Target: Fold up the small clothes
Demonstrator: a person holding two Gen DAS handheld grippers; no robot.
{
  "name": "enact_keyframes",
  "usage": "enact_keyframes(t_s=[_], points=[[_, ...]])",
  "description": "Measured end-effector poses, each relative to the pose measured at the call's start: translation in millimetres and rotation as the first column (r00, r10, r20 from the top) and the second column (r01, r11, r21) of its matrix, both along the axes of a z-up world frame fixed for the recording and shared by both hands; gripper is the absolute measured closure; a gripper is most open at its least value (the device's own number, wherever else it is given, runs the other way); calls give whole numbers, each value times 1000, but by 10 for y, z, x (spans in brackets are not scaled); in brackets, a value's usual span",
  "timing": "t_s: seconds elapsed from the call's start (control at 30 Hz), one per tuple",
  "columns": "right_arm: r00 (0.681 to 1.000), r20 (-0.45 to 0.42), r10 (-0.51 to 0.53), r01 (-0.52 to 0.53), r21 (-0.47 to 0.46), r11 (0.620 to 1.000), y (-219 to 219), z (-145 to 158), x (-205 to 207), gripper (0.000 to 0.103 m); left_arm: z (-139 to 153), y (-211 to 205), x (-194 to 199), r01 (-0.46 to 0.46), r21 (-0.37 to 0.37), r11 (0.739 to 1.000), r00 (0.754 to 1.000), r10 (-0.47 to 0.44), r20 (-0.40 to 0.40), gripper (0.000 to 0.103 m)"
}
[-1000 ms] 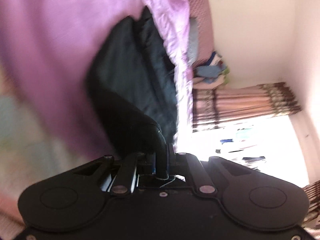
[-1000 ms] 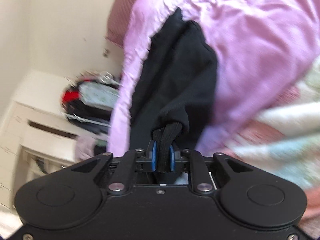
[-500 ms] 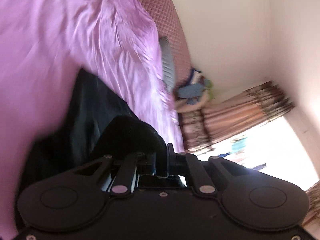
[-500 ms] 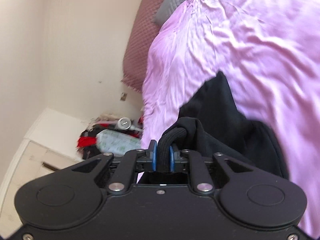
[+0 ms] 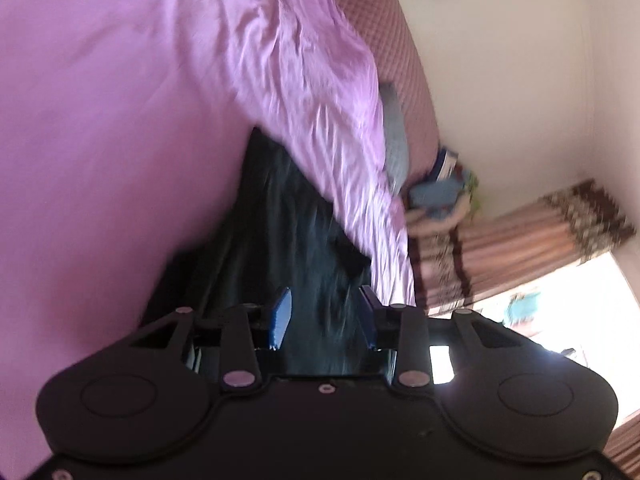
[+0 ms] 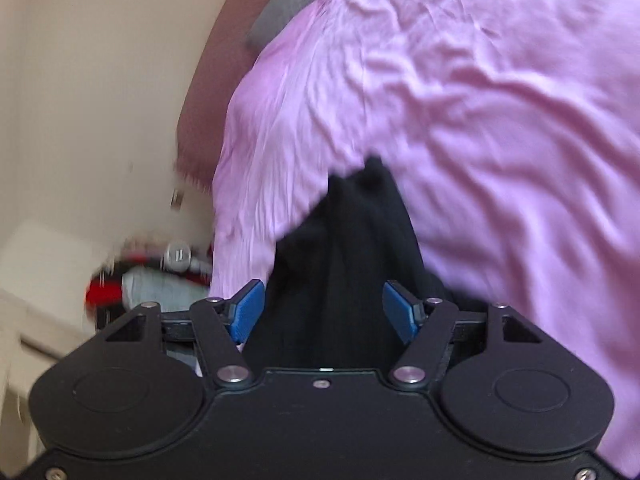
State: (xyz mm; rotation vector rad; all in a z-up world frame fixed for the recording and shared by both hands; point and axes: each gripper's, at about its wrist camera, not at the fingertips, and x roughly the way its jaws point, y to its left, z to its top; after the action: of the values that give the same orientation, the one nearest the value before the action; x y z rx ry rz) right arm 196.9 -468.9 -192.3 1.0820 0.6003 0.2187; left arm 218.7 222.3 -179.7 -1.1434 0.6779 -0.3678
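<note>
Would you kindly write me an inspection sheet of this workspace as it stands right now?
Surface: bed under a wrinkled pink sheet; a maroon quilted headboard stands behind it.
Job's things: one black garment lying on the sheet, also seen from the left wrist.
Clutter: a red and pale heap beside the bed; a blue and cream fabric pile at the headboard end.
Grippers: left tongs open, right tongs open, each astride the garment, gripping nothing.
Cables: nothing seen.
Surroundings: cream walls, patterned curtain by a bright window, pale cabinet.
</note>
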Motion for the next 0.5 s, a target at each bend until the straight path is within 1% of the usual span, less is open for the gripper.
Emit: enact_keyframes(t_s=[0.07,0.13,0.2,0.27,0.3,0.37,0.5], points=[[999,4,40,-40,-14,999,110,-35,-352,35,-71,-129,-284,22,-19,1000,999,-23,-29,61],[998,-33,50,-52,-41,998,195,-90,-583,35,-208,-251,-476,20,-37,999,997,-22,-71,59],[996,-74,40,-42,-33,999,237,-199,-705,35,-350,-350,-600,-2,-45,999,994,-3,-106,58],[993,-122,8,-7,12,1000,219,-353,-718,34,-481,-416,-629,-37,-49,998,989,30,-145,58],[992,-127,-9,14,33,999,204,-416,-704,34,-543,-441,-626,-65,-44,997,986,57,-159,58],[991,-123,-48,58,77,995,172,-505,-683,34,-605,-454,-619,-115,-42,992,981,107,-160,58],[990,-99,-101,116,159,980,132,-605,-587,34,-650,-470,-497,-180,-62,982,972,168,-166,57]])
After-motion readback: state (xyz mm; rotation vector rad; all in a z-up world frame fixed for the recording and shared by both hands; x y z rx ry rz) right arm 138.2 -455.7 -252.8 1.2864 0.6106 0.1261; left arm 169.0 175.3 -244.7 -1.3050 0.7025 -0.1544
